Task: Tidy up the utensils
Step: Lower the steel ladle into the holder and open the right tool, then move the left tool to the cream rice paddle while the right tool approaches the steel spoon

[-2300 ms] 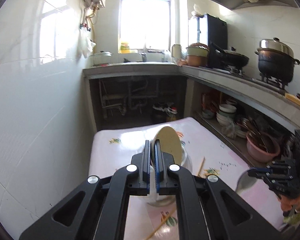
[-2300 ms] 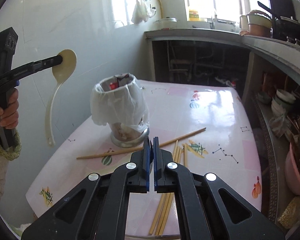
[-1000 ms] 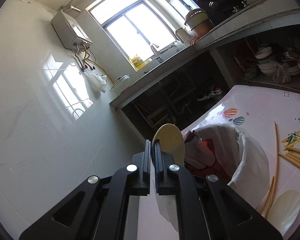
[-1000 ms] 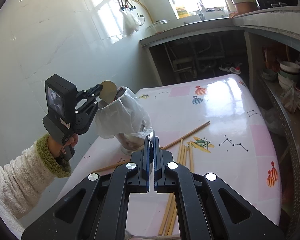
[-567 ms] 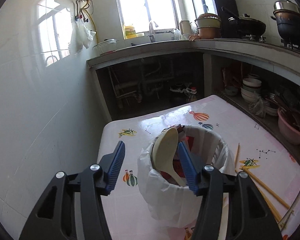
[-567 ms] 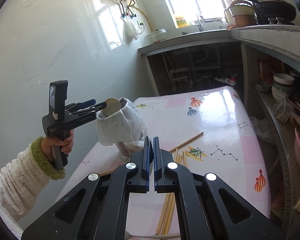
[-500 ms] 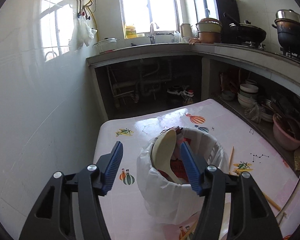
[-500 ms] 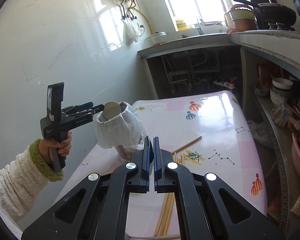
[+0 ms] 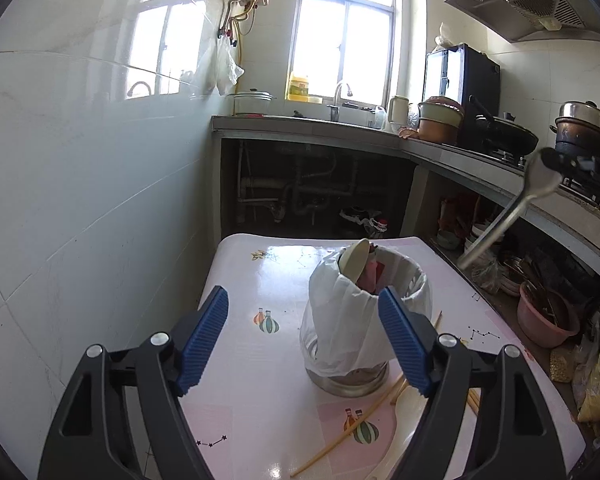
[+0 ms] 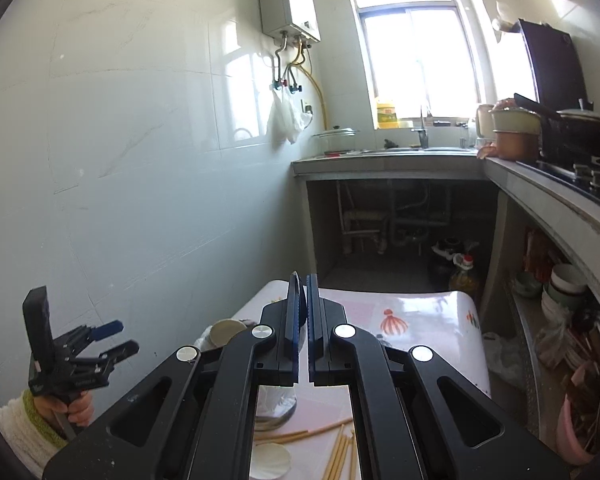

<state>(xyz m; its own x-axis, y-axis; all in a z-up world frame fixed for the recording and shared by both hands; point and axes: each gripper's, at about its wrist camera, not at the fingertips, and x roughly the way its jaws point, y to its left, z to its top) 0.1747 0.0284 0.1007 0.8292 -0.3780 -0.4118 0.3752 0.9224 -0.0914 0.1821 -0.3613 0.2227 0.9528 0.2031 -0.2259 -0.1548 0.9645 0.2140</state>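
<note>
Claws first: left claw (image 9: 302, 340) spread wide, empty, hovering just short of the bag-lined utensil holder (image 9: 364, 320), touching nothing. Cream spoon (image 9: 354, 265) stands in that holder, bowl up. Right claw (image 10: 302, 316) pinched nearly shut on a metal ladle (image 9: 508, 216), raised high off to the right. Chopsticks (image 9: 356, 430) and another pale spoon (image 9: 404, 420) lie on the tabletop (image 9: 260, 360) near the holder's base. Tabletop's left edge runs close along the tiled wall; bare surface left of the holder.

The long metal ladle (image 9: 512, 210) in the right claw (image 9: 580, 168) is motion-blurred; the claw's body runs off the frame's right edge.
</note>
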